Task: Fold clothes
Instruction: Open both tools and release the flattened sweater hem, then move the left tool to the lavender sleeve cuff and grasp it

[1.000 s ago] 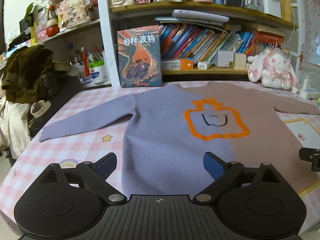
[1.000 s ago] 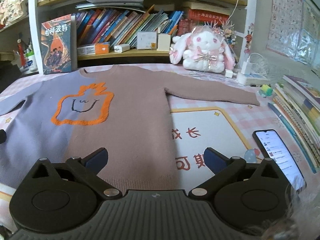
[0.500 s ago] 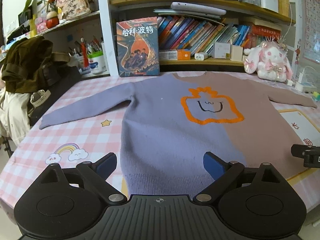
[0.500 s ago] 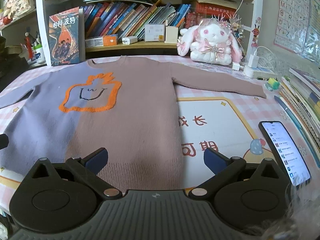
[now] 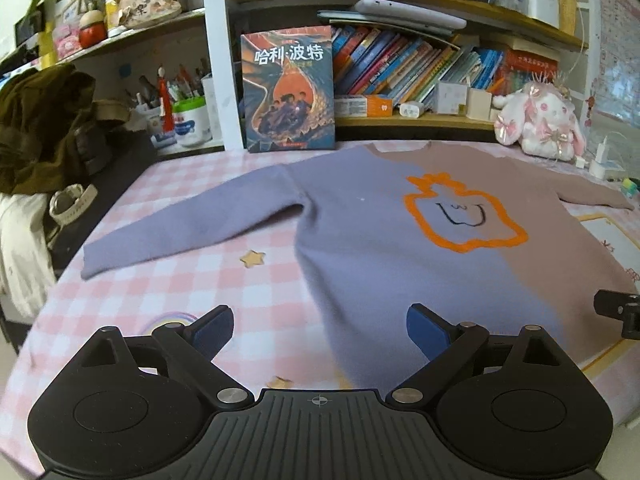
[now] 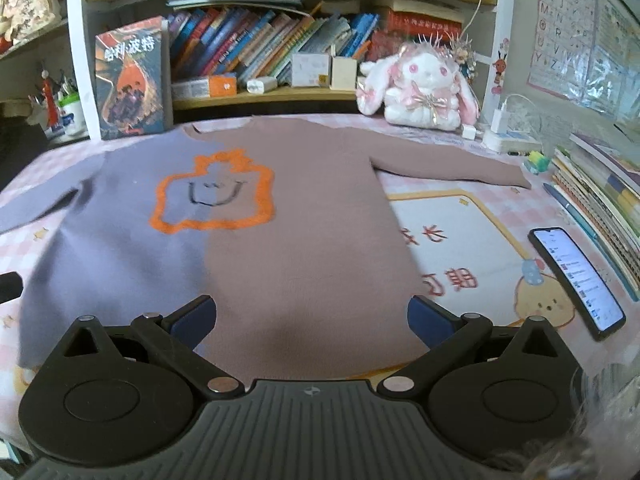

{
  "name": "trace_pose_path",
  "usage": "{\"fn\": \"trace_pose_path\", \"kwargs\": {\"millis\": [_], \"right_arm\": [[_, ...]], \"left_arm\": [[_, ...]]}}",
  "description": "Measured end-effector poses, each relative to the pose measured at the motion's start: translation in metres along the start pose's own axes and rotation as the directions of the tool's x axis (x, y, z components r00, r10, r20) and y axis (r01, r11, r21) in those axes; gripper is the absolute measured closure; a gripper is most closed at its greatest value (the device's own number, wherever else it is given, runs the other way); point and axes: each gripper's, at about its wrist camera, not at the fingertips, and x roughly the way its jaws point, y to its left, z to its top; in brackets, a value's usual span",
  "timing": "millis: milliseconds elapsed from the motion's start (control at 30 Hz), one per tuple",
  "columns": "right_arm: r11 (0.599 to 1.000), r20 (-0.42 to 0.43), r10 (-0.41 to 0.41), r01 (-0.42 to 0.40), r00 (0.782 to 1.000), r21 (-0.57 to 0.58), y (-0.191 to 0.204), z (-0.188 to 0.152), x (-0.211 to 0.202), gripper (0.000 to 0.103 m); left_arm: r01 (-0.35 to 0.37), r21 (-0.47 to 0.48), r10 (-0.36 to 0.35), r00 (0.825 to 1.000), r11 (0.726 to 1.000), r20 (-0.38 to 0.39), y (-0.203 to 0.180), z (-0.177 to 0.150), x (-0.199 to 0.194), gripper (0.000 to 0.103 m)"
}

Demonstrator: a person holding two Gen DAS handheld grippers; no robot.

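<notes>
Your left tongs [image 5: 320,330] and right tongs [image 6: 312,318] have pulled back toward the near hem since a second ago, both spread wide, gripping nothing. The sweater [image 5: 372,240] lies flat on the counter [image 5: 180,280] just ahead of them, unfolded, sleeves out to either side. Folding hasn't started; the hem corners look like the first grab.

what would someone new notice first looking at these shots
Probably the two-tone sweater, purple on one half and brown on the other, lying flat on the pink checked table with both sleeves spread and an orange outlined face on its chest. Behind it, a white and pink stuffed bunny sits by the packed bookshelf, and a lit phone lies right of the sweater.
</notes>
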Motion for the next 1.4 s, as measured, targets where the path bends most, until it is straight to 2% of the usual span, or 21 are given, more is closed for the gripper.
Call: {"fn": "trace_pose_path", "kwargs": {"millis": [200, 367, 567, 733, 833, 933, 1033, 1067, 1133, 1167, 1300, 1400], "right_arm": [[0.999, -0.010, -0.036, 0.037, 0.999, 0.038, 0.039, -0.007, -0.004, 0.000], [0.997, -0.012, -0.055, 0.056, 0.998, 0.061, 0.072, -0.013, -0.008, 0.000], [0.996, -0.015, -0.063, 0.064, 0.998, 0.060, 0.105, -0.017, -0.012, 0.000], [0.998, -0.030, -0.059, 0.060, 0.998, 0.030, 0.121, -0.018, -0.011, 0.000], [0.998, -0.030, -0.056, 0.057, 0.998, 0.009, 0.127, -0.016, -0.009, 0.000], [0.998, -0.032, -0.063, 0.063, 0.997, -0.004, 0.128, -0.014, -0.008, 0.000], [0.997, -0.037, -0.075, 0.074, 0.997, -0.011, 0.127, -0.013, -0.007, 0.000], [0.997, -0.038, -0.083, 0.083, 0.996, -0.009, 0.126, -0.013, -0.007, 0.000], [0.995, -0.042, -0.103, 0.103, 0.994, -0.001, 0.122, -0.013, -0.007, 0.000], [0.994, -0.045, -0.113, 0.113, 0.993, 0.003, 0.120, -0.012, -0.006, 0.000], [0.989, -0.059, -0.143, 0.144, 0.988, 0.016, 0.114, -0.013, -0.005, 0.000], [0.988, -0.063, -0.150, 0.152, 0.987, 0.017, 0.112, -0.013, -0.004, 0.000]], "left_arm": [[0.050, 0.041, -0.050, 0.999, 0.998, 0.001, 0.039, 0.001, 0.008, 0.007], [0.053, 0.034, -0.053, 0.999, 0.998, -0.007, 0.074, -0.001, 0.013, 0.007], [-0.016, -0.064, 0.014, 0.999, 0.998, -0.032, 0.122, -0.004, 0.028, 0.007], [-0.096, -0.177, 0.089, 0.995, 0.979, -0.049, 0.168, -0.004, 0.046, 0.008], [-0.119, -0.269, 0.109, 0.993, 0.956, -0.053, 0.194, -0.003, 0.060, 0.008], [-0.129, -0.370, 0.115, 0.992, 0.920, -0.059, 0.219, -0.001, 0.075, 0.010], [-0.137, -0.468, 0.121, 0.991, 0.873, -0.065, 0.243, 0.000, 0.091, 0.025], [-0.139, -0.499, 0.120, 0.990, 0.855, -0.070, 0.251, 0.000, 0.096, 0.034], [-0.134, -0.540, 0.123, 0.991, 0.831, -0.056, 0.259, 0.000, 0.104, 0.040], [-0.127, -0.554, 0.118, 0.992, 0.823, -0.053, 0.261, 0.001, 0.106, 0.043], [-0.090, -0.606, 0.089, 0.996, 0.790, -0.032, 0.265, 0.006, 0.116, 0.044], [-0.001, -0.648, 0.007, 1.000, 0.762, 0.006, 0.261, 0.008, 0.123, 0.044]]}}
